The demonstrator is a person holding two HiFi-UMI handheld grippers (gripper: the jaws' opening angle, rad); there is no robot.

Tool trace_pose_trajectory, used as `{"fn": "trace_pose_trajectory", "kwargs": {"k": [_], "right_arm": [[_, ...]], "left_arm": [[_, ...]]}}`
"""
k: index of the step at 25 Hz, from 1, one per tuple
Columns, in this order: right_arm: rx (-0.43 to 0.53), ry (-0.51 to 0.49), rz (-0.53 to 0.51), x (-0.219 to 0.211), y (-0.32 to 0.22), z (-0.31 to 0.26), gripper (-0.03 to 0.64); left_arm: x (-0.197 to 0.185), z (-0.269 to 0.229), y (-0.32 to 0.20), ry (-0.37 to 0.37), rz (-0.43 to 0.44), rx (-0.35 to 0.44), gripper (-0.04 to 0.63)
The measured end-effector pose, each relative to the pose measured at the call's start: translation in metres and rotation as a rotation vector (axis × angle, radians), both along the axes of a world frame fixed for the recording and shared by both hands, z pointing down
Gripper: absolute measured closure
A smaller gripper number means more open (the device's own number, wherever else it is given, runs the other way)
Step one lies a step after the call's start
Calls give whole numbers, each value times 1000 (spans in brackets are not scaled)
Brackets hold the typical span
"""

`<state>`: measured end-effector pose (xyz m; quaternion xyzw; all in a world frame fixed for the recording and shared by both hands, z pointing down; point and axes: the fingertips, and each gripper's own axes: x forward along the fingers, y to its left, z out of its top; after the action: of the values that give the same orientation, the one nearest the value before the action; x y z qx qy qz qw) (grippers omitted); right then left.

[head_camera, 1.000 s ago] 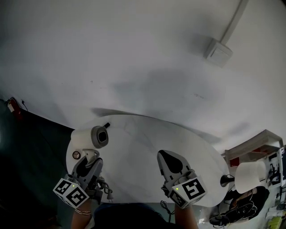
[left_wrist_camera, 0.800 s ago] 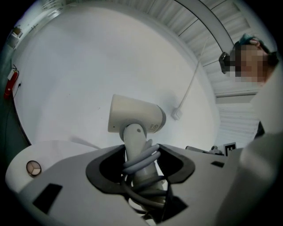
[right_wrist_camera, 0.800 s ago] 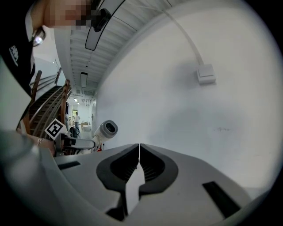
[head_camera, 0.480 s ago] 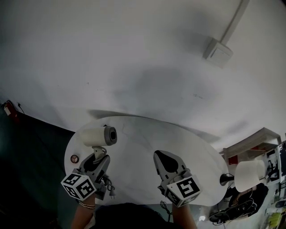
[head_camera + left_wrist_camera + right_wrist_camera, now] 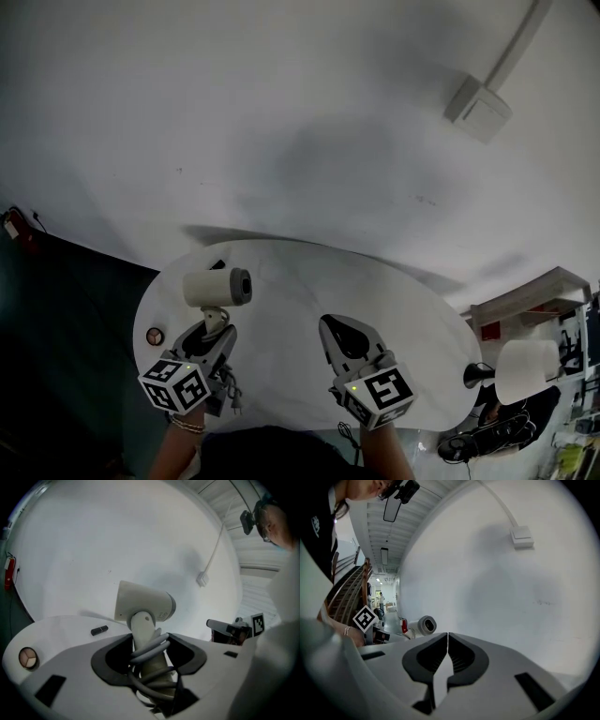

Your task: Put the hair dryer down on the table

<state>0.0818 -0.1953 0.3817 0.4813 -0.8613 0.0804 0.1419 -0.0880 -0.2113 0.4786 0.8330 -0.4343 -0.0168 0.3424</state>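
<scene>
- disc point(image 5: 155, 336), small and round with a pale centre, lies on the white oval table point(image 5: 281, 309) to the left of the hair dryer point(image 5: 217, 288), apart from it.
- left gripper point(image 5: 214, 328) sits right under the hair dryer in the head view. its jaws are clamped on the dryer's handle from both sides.
- grey cord point(image 5: 150, 649) is wound in several loops round that handle, and the loops pass between the jaws.
- the hair dryer itself is held up over the left part of the table and is not lying on it. its handle points down into the jaws, its pale barrel lies level on top, and the dark open end faces right in the head view.
- a small black stick point(image 5: 99, 630) lies flat on the table just beyond the hair dryer, not touching it.
- a plug point(image 5: 232, 403) hangs at the near edge of the table, below the hair dryer and beside the left gripper.
- right gripper point(image 5: 334, 328) hovers over the middle of the table, to the right of the hair dryer and well apart from it. its jaws are pressed together tip to tip with nothing between them.
- a wall box point(image 5: 478, 105) sits high on the white wall, far up and to the right of the hair dryer.
- a white lamp shade point(image 5: 525, 368) stands past the table's right end, far right of the hair dryer.
</scene>
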Motion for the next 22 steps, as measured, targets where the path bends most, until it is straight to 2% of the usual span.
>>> {"fn": "trace_pose_trajectory", "kwargs": {"k": [10, 22], "right_arm": [[-83, 12, 14, 8, -29, 32, 597], [-132, 4, -3, 8, -59, 52, 597]], "left_arm": [[15, 34, -29, -43, 38, -75, 362], [36, 73, -61, -41, 78, -165, 362]]}}
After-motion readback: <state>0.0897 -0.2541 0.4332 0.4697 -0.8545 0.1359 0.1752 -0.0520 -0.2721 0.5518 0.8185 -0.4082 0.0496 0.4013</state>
